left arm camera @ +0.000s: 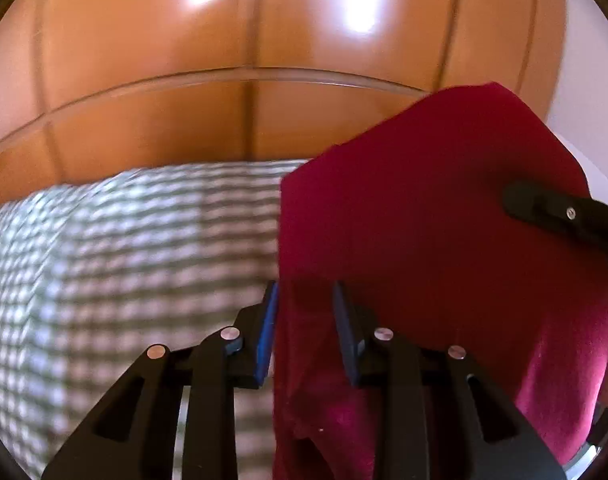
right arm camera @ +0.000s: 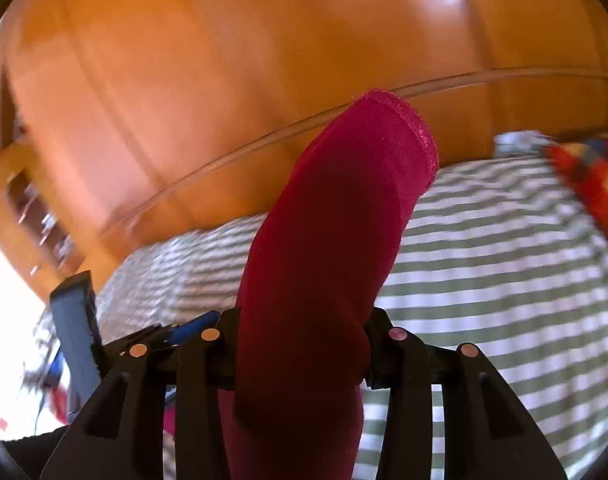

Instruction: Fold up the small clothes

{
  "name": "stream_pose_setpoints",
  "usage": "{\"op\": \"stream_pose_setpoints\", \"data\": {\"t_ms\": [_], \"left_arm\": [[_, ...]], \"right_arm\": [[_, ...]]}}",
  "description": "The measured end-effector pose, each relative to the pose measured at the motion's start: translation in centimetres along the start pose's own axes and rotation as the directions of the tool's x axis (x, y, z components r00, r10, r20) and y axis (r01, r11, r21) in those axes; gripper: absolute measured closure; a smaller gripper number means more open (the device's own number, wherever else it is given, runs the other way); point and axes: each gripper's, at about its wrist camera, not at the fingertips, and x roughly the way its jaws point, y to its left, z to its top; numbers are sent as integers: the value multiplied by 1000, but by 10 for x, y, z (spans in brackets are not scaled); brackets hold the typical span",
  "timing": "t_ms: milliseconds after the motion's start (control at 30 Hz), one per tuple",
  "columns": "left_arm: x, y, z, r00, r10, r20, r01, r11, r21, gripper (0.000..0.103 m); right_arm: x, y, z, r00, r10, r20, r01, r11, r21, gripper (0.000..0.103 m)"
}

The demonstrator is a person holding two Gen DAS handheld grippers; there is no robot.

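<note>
Crimson garment pinched in left gripper and right gripper, both clamped on cloth, lifted above striped bed; mid-fold, probably needing spreading flat next.

A green-and-white striped bed carries a colourful patchwork cloth at its far edge

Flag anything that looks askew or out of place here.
Nothing damaged or spilled. The red garment is held up off the striped bedcover, pinched by the left claw and the right claw, its hemmed edge flopping over unevenly. A multicoloured item lies at the bed's far corner.
</note>
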Motion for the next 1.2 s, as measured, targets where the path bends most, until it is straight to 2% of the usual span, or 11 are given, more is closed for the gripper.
{"op": "stream_pose_setpoints", "data": {"t_ms": [200,367,467,600,667,733,800,933,1067,1133,1200], "left_arm": [[58,-80,27,997,-33,-74,42,992,123,75],[91,-125,24,994,22,-106,4,971,237,75],[91,-133,21,995,19,-101,10,962,274,74],[79,-127,27,994,-13,-111,40,968,247,74],[68,-115,29,994,-46,-97,65,978,199,72],[57,-104,26,995,-60,-83,73,984,161,71],[50,-97,21,996,-61,-68,71,986,148,70],[46,-99,9,999,0,-41,8,981,193,66],[65,-103,6,996,79,-45,-67,973,221,60],[77,-100,8,993,105,-58,-91,973,212,60],[91,-96,9,989,126,-81,-107,972,207,60]], "right_arm": [[-22,-99,-7,978,-203,49,193,968,160,63],[-8,-160,-41,972,-225,-73,237,921,308,55],[-8,-181,-53,982,-180,-51,186,903,388,42],[-16,-170,-47,962,-264,-65,271,905,327,20],[-29,-162,-43,945,-322,-55,323,900,294,20],[-54,-151,-39,915,-404,-6,392,885,253,20],[-73,-135,-42,909,-415,39,398,893,209,20],[-85,-89,-56,899,-431,74,429,902,47,30],[-69,-47,-82,876,-476,78,482,870,-107,53],[-54,-44,-93,875,-481,53,483,871,-91,56],[-41,-41,-103,846,-527,75,533,836,-133,56]]}}
